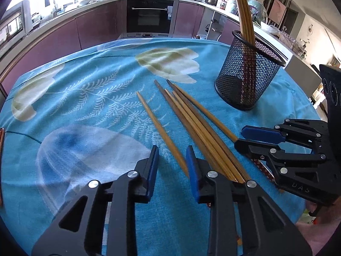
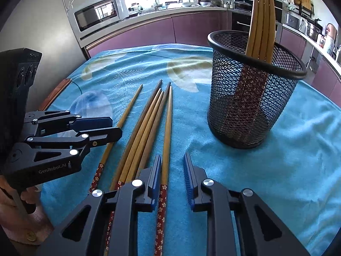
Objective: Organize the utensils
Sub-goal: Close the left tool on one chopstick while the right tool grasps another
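Several wooden chopsticks with red patterned handles lie side by side on the blue flowered tablecloth. One single chopstick lies apart on their left, and it runs between the fingers of my left gripper, which is open with a clear gap beside the stick. My right gripper is open too, low over the cloth. The rightmost chopstick lies close against its left pad. A black mesh cup stands upright to the right with several chopsticks leaning in it.
Beyond the table runs a purple kitchen counter with a microwave and a built-in oven. A wooden strip shows at the cloth's left edge. A person's hand holds the left gripper's handle.
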Action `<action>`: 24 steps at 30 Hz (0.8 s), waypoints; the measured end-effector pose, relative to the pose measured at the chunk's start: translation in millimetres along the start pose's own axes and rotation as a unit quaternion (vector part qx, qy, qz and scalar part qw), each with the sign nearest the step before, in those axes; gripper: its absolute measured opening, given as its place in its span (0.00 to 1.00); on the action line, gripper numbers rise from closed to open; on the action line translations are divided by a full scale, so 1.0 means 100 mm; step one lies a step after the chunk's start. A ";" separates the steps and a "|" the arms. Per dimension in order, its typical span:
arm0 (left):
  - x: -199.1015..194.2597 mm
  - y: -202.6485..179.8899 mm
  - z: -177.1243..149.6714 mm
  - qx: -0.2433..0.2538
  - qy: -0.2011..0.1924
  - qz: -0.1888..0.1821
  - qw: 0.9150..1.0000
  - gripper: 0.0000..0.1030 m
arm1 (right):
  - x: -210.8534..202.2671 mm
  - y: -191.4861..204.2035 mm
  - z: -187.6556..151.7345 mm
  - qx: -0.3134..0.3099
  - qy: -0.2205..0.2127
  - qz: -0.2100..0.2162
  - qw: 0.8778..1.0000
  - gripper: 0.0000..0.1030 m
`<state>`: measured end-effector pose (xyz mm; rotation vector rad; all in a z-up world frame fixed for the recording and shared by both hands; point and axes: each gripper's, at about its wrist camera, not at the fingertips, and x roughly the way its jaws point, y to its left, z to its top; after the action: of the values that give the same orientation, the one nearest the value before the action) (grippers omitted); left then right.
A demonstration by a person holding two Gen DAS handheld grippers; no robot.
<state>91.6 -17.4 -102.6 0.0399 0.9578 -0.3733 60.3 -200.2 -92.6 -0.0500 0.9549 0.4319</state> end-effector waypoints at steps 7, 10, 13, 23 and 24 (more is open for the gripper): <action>0.03 0.10 0.08 -0.006 0.002 0.002 1.000 0.28 | 0.12 0.06 0.15 -0.016 0.004 -0.017 1.000 0.20; 0.07 0.12 0.12 -0.008 0.004 0.001 1.000 0.28 | 0.18 0.10 0.23 -0.025 0.004 -0.022 0.999 0.21; 0.10 0.10 0.14 -0.004 0.004 0.007 1.000 0.26 | 0.24 0.13 0.28 -0.033 0.003 -0.029 0.999 0.21; 0.10 0.08 0.13 -0.021 -0.006 0.012 1.000 0.11 | 0.21 0.05 0.29 0.000 -0.001 -0.010 1.000 0.05; 0.08 0.08 0.12 -0.023 -0.006 0.010 1.000 0.11 | 0.19 0.03 0.28 0.004 -0.004 -0.007 1.000 0.05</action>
<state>108.5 -14.4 -103.2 0.0041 0.9528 -0.3324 90.5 -184.2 -91.0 -0.0490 0.9485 0.4150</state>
